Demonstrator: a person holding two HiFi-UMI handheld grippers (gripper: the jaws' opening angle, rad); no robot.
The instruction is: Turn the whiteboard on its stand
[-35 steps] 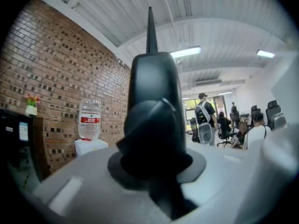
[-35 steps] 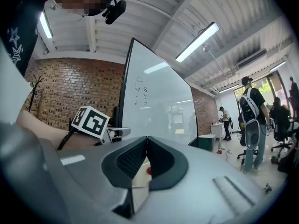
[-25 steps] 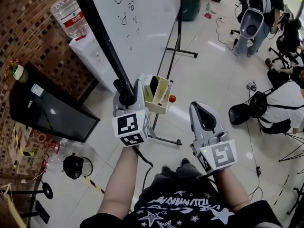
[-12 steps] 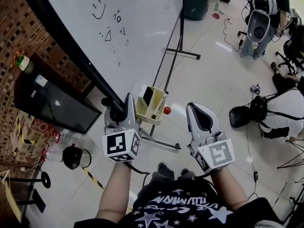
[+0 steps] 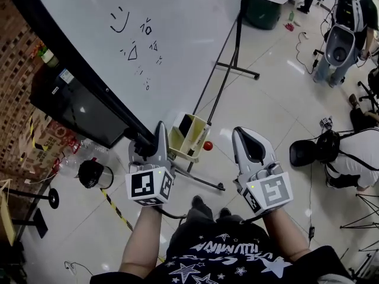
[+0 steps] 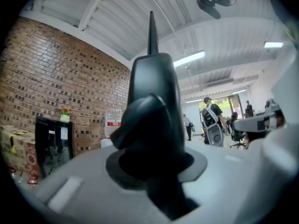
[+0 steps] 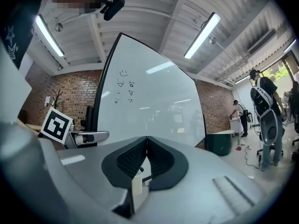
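The whiteboard (image 5: 177, 28) with small doodles tilts on its black stand (image 5: 235, 40). At the lower corner of its black frame (image 5: 77, 70), my left gripper (image 5: 148, 142) has its jaws round the frame, and they are opening while the pads still touch it. That frame (image 6: 152, 92) fills the gap between the jaws in the left gripper view. My right gripper (image 5: 249, 144) hovers to the right of the corner, shut and empty, pointing at the board's face (image 7: 149, 101). A yellow marker tray (image 5: 189, 136) hangs just beyond the corner.
A black cabinet (image 5: 77, 108) stands against the brick wall at left, with water bottles (image 5: 71, 158) and a black pot (image 5: 92, 173) on the floor. The stand's foot (image 5: 204, 182) runs between my grippers. People (image 5: 349, 152) sit at right; a green bin (image 5: 266, 7) is behind.
The board's lower edge has swung toward the left, so more of its face shows. My left gripper went down and left with the corner. The right gripper hardly moved.
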